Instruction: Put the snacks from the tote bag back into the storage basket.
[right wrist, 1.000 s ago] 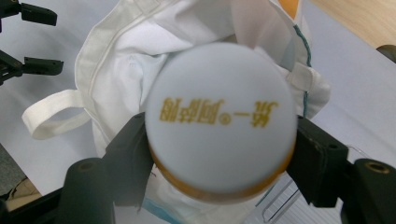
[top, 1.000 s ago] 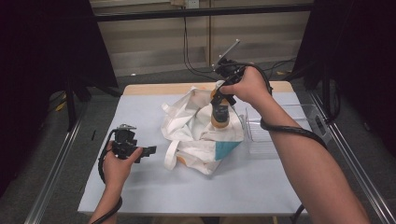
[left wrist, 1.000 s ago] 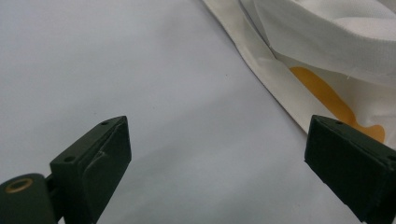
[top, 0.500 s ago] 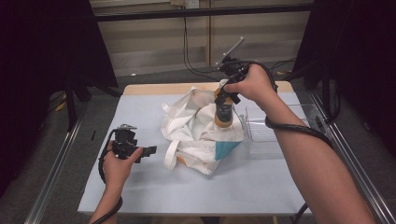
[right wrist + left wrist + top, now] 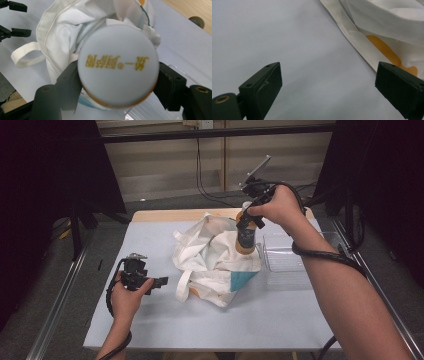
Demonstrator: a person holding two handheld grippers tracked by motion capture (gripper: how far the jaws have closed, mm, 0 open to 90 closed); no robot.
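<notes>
Both forearms are bare, with no sleeves. Each hand carries a black, angular two-jaw gripper: the left gripper (image 5: 161, 282) has blocky matte jaws with small screw holes and a brass-coloured eyelet at the base (the right gripper (image 5: 117, 82) has the same). A thick black cable coils round each wrist. A grey plate tops the right one.

We hold our left hand (image 5: 127, 292) low at the near left, its black two-jaw left gripper (image 5: 161, 282) lying level with jaws spread wide and nothing between them. Our right forearm stretches far forward, wrist bent down, and the black right gripper (image 5: 246, 227) points downward, its jaws clamped on something round
</notes>
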